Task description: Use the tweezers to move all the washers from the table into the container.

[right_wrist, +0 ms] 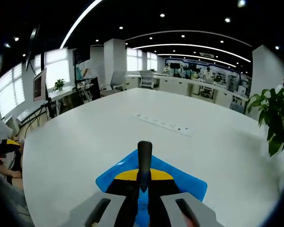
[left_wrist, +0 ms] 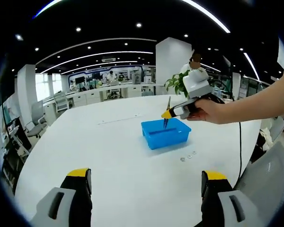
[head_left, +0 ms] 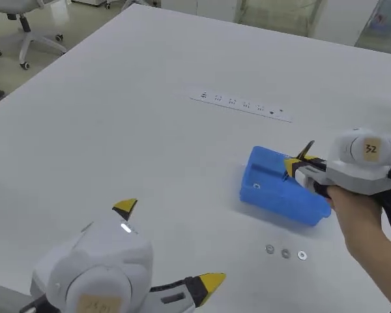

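A blue container [head_left: 283,195] stands right of the table's middle, with one washer [head_left: 257,187] on its floor. Three washers [head_left: 285,253] lie in a row on the table just in front of it, and they show as small dots [left_wrist: 189,156] in the left gripper view. My right gripper [head_left: 294,167] is shut on black tweezers [head_left: 306,151], held above the container's right part. In the right gripper view the tweezers [right_wrist: 144,158] rise between the closed jaws over the container [right_wrist: 189,184]. My left gripper [head_left: 168,245] hangs open at the near left, with nothing between its yellow tips.
A flush power strip [head_left: 241,104] is set in the white table [head_left: 130,130] beyond the container. An office chair [head_left: 23,26] stands off the table's far left. A potted plant [right_wrist: 277,118] is past the far right edge.
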Motion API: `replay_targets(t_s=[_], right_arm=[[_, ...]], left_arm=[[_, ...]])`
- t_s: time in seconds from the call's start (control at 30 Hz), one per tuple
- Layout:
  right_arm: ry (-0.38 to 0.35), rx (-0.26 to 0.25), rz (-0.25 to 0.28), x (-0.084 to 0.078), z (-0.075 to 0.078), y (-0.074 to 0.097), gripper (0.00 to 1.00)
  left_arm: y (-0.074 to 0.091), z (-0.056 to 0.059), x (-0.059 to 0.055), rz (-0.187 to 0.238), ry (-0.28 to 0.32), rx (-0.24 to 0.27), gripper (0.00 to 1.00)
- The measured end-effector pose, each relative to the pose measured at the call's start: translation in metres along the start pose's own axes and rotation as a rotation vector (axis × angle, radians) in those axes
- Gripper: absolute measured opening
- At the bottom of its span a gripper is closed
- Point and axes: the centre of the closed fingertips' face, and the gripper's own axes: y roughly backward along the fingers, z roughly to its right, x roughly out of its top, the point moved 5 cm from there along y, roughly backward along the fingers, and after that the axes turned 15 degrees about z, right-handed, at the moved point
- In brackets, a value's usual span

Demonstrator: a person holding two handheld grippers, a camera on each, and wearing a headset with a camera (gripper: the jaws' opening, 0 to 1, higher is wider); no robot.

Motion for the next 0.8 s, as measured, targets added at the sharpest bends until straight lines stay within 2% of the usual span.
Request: replay_targets(t_s=[0.17, 0.47, 0.7, 0.8], right_arm=[[-0.004, 0.001, -0.008, -0.002, -0.004, 0.002, 0.02], [-0.016, 0.014, 0.001, 0.002, -0.008, 0.013, 0.02], [-0.049, 0.021, 0.043, 0.017, -0.014, 0.025, 0.02], [-0.061, 0.041, 0.066, 0.026, -0.023, 0.037, 0.02]], left_arm=[[0.000, -0.004, -0.002, -0.006, 0.006, 0.015, 0.99], [0.000, -0.003, -0.003, -0.011, 0.011, 0.008, 0.99], [0.001, -0.003, -0.004, -0.015, 0.015, 0.009, 0.99], [0.001, -0.003, -0.003, -0.016, 0.008, 0.010, 0.99]])
